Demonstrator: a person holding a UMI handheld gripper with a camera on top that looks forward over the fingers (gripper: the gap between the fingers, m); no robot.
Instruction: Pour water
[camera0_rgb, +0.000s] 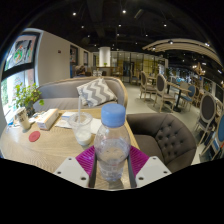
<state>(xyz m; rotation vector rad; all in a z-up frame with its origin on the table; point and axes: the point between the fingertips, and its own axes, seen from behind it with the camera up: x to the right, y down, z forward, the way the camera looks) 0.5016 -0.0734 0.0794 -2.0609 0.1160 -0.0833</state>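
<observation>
Plastic bottle (111, 146), upright, is pinched between the gripper's (111, 163) pads; the empty glass (82, 129) stands just ahead, slightly left.

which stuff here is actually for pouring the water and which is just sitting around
For the job: the water bottle with a blue cap, held between the gripper pads; the clear glass on the table just beyond it.

Just lying about: potted plant, tissue box, patterned cushion on the sofa, grey armchair.
</observation>
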